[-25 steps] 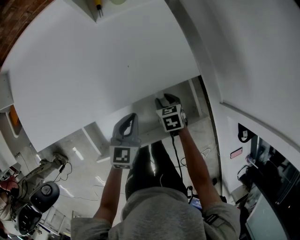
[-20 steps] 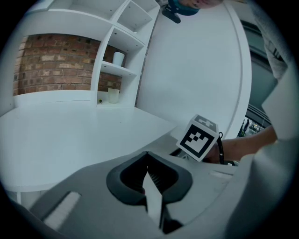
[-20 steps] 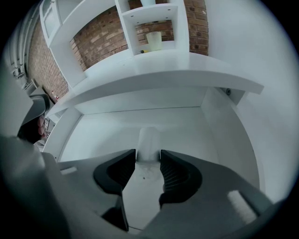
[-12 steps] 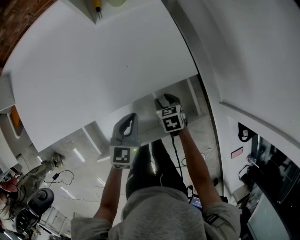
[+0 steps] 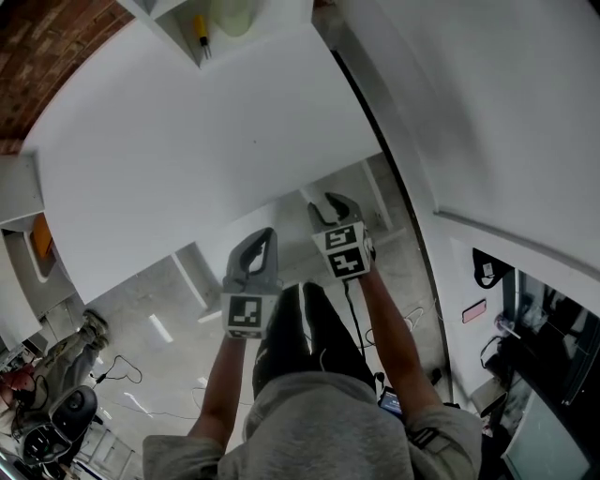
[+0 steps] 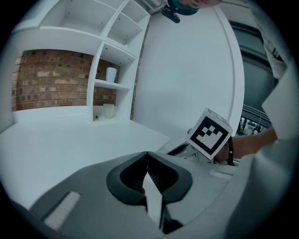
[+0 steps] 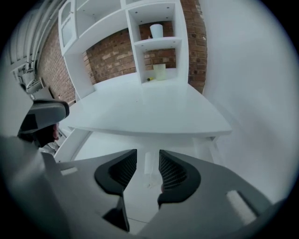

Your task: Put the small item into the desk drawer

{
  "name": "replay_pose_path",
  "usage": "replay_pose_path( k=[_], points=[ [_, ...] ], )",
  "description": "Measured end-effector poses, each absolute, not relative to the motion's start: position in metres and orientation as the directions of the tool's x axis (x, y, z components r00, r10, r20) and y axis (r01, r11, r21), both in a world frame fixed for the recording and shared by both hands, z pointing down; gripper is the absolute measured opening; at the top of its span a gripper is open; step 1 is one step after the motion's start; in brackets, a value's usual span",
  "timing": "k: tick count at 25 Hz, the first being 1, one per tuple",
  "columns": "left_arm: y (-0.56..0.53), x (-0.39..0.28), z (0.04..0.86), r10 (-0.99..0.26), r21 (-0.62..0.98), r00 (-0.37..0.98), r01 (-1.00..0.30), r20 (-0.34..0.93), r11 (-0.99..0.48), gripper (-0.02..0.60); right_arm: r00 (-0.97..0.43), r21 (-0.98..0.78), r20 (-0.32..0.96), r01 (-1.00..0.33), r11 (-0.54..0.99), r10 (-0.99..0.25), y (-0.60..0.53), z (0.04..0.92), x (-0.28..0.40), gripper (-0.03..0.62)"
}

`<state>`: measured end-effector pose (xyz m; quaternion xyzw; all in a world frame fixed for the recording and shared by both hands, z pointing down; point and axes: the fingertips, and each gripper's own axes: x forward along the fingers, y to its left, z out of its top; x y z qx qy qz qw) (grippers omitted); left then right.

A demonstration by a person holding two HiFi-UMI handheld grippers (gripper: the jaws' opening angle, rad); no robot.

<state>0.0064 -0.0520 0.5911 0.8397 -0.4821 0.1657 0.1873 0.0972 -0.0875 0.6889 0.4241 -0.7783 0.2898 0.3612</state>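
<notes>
The white desk (image 5: pixel 187 159) fills the upper left of the head view, and I cannot make out a drawer front on it. A small yellow-handled item (image 5: pixel 199 26) lies in the shelf unit at the desk's back, beside a pale cup (image 5: pixel 230 14). Both show far off in the right gripper view, the item (image 7: pixel 149 79) next to the cup (image 7: pixel 160 71). My left gripper (image 5: pixel 265 232) hangs in front of the desk's near edge, its jaws (image 6: pixel 146 154) meeting at the tips. My right gripper (image 5: pixel 336 199) is beside it at the edge. Its jaws (image 7: pixel 148 151) have just been closing but stand apart, with nothing between them.
A white wall (image 5: pixel 487 112) runs close along the desk's right side. Brick wall (image 5: pixel 56 56) lies behind the shelves. Below the desk are white legs (image 5: pixel 192 272) and grey floor with cables. A dark office chair (image 5: pixel 56 417) stands at lower left.
Both grippers have risen a little along the desk's near edge. More of the shelf unit shows at the top of the head view. The chair at lower left has shifted.
</notes>
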Motion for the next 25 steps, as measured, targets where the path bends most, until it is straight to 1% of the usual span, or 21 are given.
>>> replay_pose_path(
  k=[6,11,16,19,25],
  points=[
    [-0.05,0.011,0.55,-0.777,0.123,0.467,-0.879,0.421,-0.461,0.012,-0.393,-0.12,0.759,-0.869,0.481,-0.52,-0.085,0.637,0.102,0.137],
    [-0.049,0.005,0.515,-0.818,0.083,0.445,-0.89,0.365,-0.448,0.012,-0.402,-0.098,0.705,-0.871,0.482,-0.584,-0.078,0.589,0.106,0.126],
    [-0.046,-0.002,0.476,-0.855,0.092,0.415,-0.909,0.31,-0.407,0.012,-0.411,-0.077,0.637,-0.876,0.476,-0.653,-0.071,0.539,0.107,0.107],
    [-0.038,-0.007,0.459,-0.868,0.045,0.402,-0.912,0.292,-0.407,0.012,-0.419,-0.073,0.594,-0.878,0.472,-0.687,-0.066,0.51,0.109,0.093],
    [-0.017,-0.02,0.421,-0.899,0.002,0.357,-0.93,0.253,-0.368,0.012,-0.422,-0.057,0.512,-0.886,0.461,-0.748,-0.048,0.463,0.112,0.049]
  ],
)
